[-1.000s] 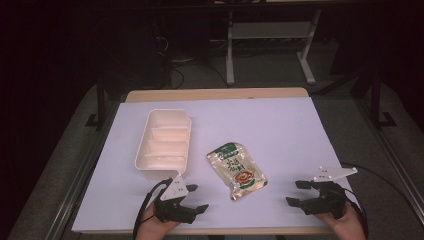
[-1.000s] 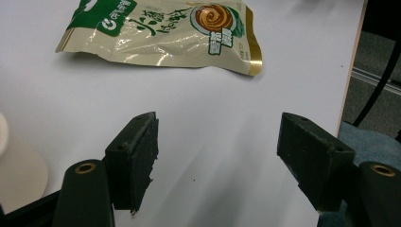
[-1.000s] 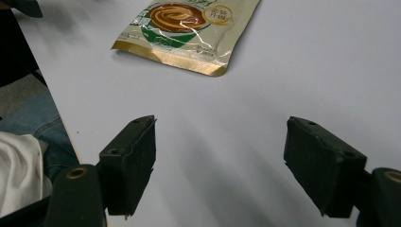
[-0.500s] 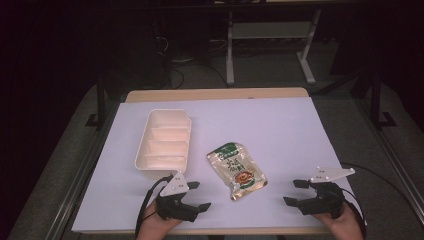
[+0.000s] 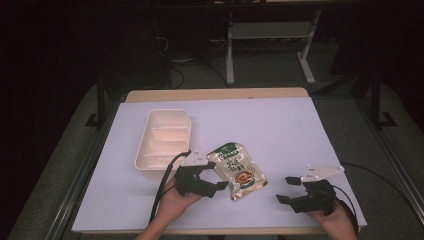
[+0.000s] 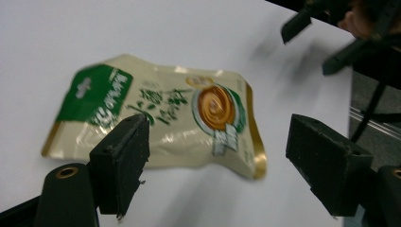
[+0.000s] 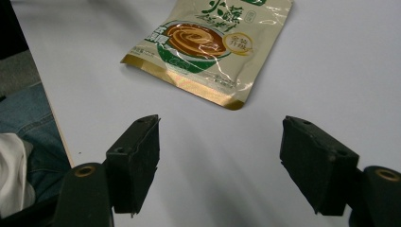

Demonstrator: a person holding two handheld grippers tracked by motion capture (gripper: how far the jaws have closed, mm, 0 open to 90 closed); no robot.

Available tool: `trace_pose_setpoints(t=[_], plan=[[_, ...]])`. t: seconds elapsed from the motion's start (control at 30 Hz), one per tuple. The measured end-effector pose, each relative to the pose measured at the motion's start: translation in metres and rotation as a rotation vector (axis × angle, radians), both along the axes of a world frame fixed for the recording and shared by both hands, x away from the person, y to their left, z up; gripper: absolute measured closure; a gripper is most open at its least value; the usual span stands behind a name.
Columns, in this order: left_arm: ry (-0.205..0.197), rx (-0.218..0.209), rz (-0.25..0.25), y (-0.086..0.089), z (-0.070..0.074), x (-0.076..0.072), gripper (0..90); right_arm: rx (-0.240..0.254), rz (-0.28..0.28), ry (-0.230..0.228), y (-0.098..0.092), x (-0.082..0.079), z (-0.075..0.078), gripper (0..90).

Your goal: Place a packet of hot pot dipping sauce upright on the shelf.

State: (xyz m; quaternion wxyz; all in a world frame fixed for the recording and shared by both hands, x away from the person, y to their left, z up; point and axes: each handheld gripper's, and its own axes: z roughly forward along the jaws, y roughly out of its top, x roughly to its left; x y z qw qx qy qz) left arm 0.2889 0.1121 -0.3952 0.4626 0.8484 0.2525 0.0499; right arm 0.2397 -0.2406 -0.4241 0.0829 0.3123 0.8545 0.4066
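The sauce pouch (image 5: 236,171) lies flat on the white table sheet (image 5: 310,135), just beside the near right corner of the white compartment tray (image 5: 162,137), and everything else I place from that pouch. The left gripper (image 5: 212,175) is right at its left edge, jaws spread wide with nothing between them; they have just been opening further. The right gripper (image 5: 286,189) rests well apart on the pouch's right, jaws also wide and empty, having just eased in slightly.

The pouch looks light and limp: a glossy foil-film sachet, creased, with a soft filling that will probably shift and sag when lifted. The film should be slippery, so I would judge a pinch across the flat sealed margin safer than a squeeze on the bulging middle. It lies flush on the sheet, so a jaw must slide under an edge first.

The left gripper view looks along its own jaws and shows the pouch (image 6: 156,125) close beyond and between the jaw tips, green label band to one side, gold seam to the other, and the right gripper (image 6: 314,40) blurred farther off. The right gripper view shows the pouch's (image 7: 210,45) gold bottom seam and corner sharply, a bare stretch of sheet before its jaws, and the table edge with the person's jeans (image 7: 28,127) below. The high view alone gives the tray, both hands (image 5: 175,202) and the dark floor beyond the table.
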Motion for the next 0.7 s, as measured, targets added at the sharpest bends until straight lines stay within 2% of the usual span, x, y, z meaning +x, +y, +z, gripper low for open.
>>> trace_pose_setpoints(t=[0.13, 0.33, 0.43, 0.5, 0.53, 0.57, 0.63, 0.67, 0.7], plan=[[-0.008, -0.011, 0.029, -0.007, 0.012, 0.021, 22.9, -0.005, 0.015, -0.011, 0.005, 0.002, 0.001, 29.1], [0.034, -0.017, 0.013, -0.020, 0.021, 0.050, 23.4, -0.006, 0.027, -0.026, 0.007, 0.002, 0.003, 29.1], [0.053, -0.017, 0.008, -0.028, 0.021, 0.063, 24.7, -0.005, 0.028, -0.027, 0.007, 0.002, 0.003, 29.0], [0.060, -0.004, 0.010, -0.032, 0.021, 0.070, 24.8, -0.010, 0.032, -0.027, 0.007, 0.003, 0.003, 29.0], [0.069, 0.007, 0.023, -0.035, 0.020, 0.078, 24.9, -0.011, 0.030, -0.025, 0.007, 0.003, 0.003, 29.0], [0.069, 0.007, 0.023, -0.035, 0.020, 0.078, 25.2, -0.011, 0.030, -0.025, 0.007, 0.003, 0.003, 29.0], [0.090, 0.008, 0.030, -0.038, 0.018, 0.087, 26.0, -0.014, 0.029, -0.034, 0.008, 0.003, 0.003, 29.0], [0.115, 0.009, 0.049, -0.039, 0.014, 0.095, 26.0, -0.017, 0.034, -0.035, 0.009, 0.003, 0.003, 29.0], [0.115, 0.009, 0.049, -0.039, 0.014, 0.095, 26.7, -0.017, 0.034, -0.035, 0.009, 0.003, 0.003, 29.0]])
